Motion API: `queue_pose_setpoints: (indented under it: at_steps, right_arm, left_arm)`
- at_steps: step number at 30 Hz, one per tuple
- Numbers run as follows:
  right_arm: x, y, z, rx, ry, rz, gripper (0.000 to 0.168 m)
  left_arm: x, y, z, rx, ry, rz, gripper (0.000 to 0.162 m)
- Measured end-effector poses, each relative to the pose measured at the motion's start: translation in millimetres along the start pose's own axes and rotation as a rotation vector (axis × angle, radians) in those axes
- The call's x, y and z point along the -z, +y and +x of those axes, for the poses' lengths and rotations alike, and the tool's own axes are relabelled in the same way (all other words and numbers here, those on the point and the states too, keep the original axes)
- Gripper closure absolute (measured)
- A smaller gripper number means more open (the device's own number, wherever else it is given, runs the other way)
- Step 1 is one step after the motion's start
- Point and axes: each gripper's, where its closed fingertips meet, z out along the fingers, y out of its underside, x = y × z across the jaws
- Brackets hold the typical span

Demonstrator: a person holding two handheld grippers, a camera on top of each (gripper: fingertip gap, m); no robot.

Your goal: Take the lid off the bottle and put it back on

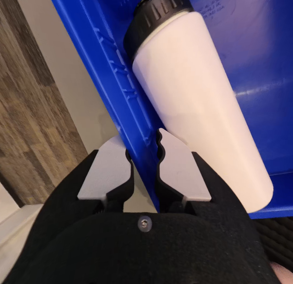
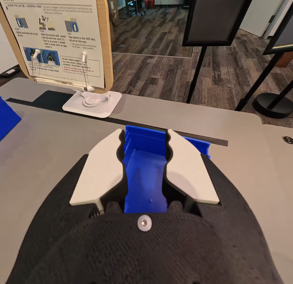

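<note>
1. Left gripper (image 1: 143, 149) clamped on the side wall of a blue bin (image 1: 101, 73); one finger outside the wall, one inside.
2. White bottle (image 1: 195, 104) lies inside that bin along the gripped wall, black lid (image 1: 152, 20) screwed on, pointing away from the gripper.
3. Right gripper (image 2: 144, 143) open, holding nothing, fingers spread above a second blue bin (image 2: 145, 173) on the grey table (image 2: 47, 149).
4. Instruction board on a white stand (image 2: 92, 104) at the table's far side.

Instruction board (image 2: 60, 38) on grey table (image 2: 237, 165)
</note>
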Motion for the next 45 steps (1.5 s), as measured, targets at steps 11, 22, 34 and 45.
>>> queue_pose_setpoints:
  at_steps: [11, 22, 34, 45]
  right_arm:
    - [-25.7, 20.3, -10.5, 0.066, -0.007, -0.108, 0.117]
    - [-27.9, 18.5, -19.6, 0.137, 0.024, -0.124, 0.117]
    - [-42.3, 35.3, -30.7, 0.239, 0.037, -0.221, 0.117]
    - [-61.2, 57.3, -47.6, 0.370, 0.024, -0.325, 0.117]
  left_arm:
    - [0.4, -7.5, 9.7, -0.029, 0.021, 0.016, 0.136]
    - [79.7, -34.5, 57.8, 0.109, 0.125, 0.214, 0.085]
    - [18.6, -44.6, 132.2, 0.022, 0.149, -0.115, 0.064]
    - [14.1, -78.2, 109.7, -0.183, -0.016, 0.041, 0.094]
